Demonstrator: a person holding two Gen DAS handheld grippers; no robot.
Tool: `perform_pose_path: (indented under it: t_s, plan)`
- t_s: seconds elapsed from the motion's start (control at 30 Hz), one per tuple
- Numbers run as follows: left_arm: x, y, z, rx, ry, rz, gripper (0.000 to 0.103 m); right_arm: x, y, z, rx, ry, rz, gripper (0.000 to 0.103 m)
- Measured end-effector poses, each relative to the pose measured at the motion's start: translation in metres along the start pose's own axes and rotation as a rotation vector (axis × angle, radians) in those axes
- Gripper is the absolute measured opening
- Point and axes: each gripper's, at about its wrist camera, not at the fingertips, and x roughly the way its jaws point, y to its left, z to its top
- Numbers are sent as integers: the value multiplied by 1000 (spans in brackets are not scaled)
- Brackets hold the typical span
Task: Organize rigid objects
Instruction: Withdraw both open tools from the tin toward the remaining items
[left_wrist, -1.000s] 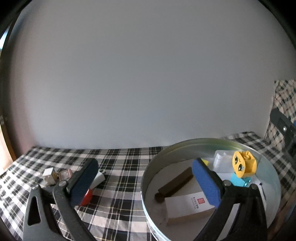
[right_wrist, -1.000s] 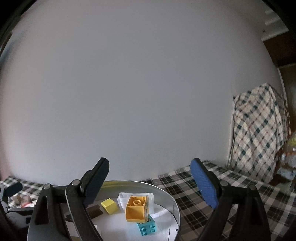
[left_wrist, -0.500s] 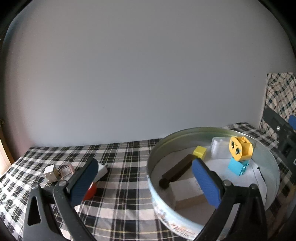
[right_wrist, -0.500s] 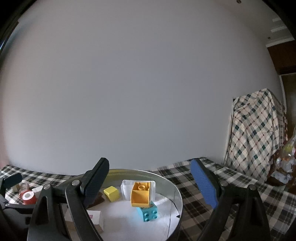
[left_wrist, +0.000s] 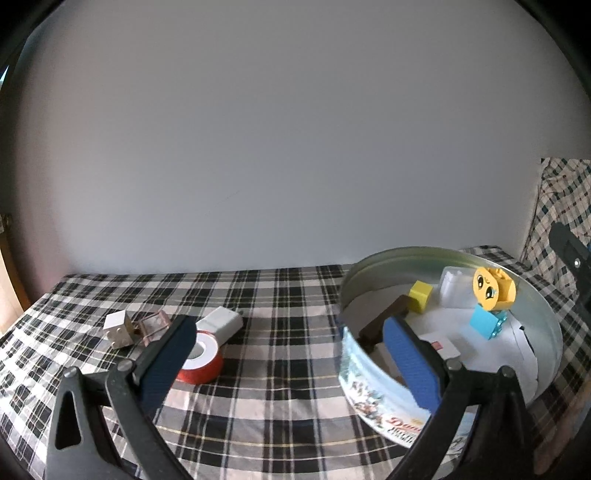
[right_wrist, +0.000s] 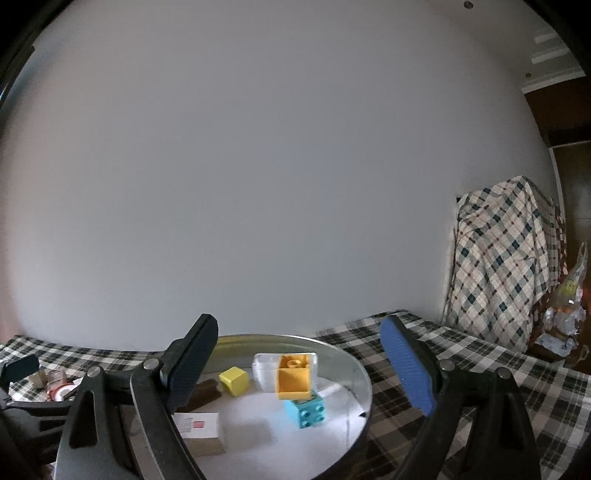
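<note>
A round metal tin (left_wrist: 354, 354) stands on the checked cloth and also shows in the right wrist view (right_wrist: 364, 373). In it lie an orange face brick (left_wrist: 493, 288), a cyan brick (left_wrist: 485, 325), a small yellow cube (left_wrist: 419, 295), a clear plastic box (left_wrist: 454, 291), a brown bar (left_wrist: 384, 319) and a white card box (right_wrist: 199, 432). Left of the tin lie a red tape roll (left_wrist: 201, 356), a white adapter (left_wrist: 221, 323), a white cube (left_wrist: 118, 328) and a pinkish clip (left_wrist: 153, 326). My left gripper (left_wrist: 291, 358) is open and empty above the cloth. My right gripper (right_wrist: 299, 365) is open and empty over the tin.
A white wall stands close behind the table. A piece of furniture draped in plaid cloth (right_wrist: 506, 266) stands to the right. The table's left edge (left_wrist: 22, 314) is near the loose items.
My left gripper has pulled back and to the left, away from the tin, so the tape roll and loose items show more fully. My right gripper has tilted down slightly over the tin.
</note>
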Motion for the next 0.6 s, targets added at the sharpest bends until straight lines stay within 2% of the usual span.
perform_pose_path:
  t_s: [0.13, 0.6]
  plan:
    - [1, 12, 0, -14, 8, 9, 102, -3, 13, -3, 49, 35, 46, 91]
    - [8, 77, -3, -78, 43, 72, 102, -3, 86, -12, 22, 71, 172, 91]
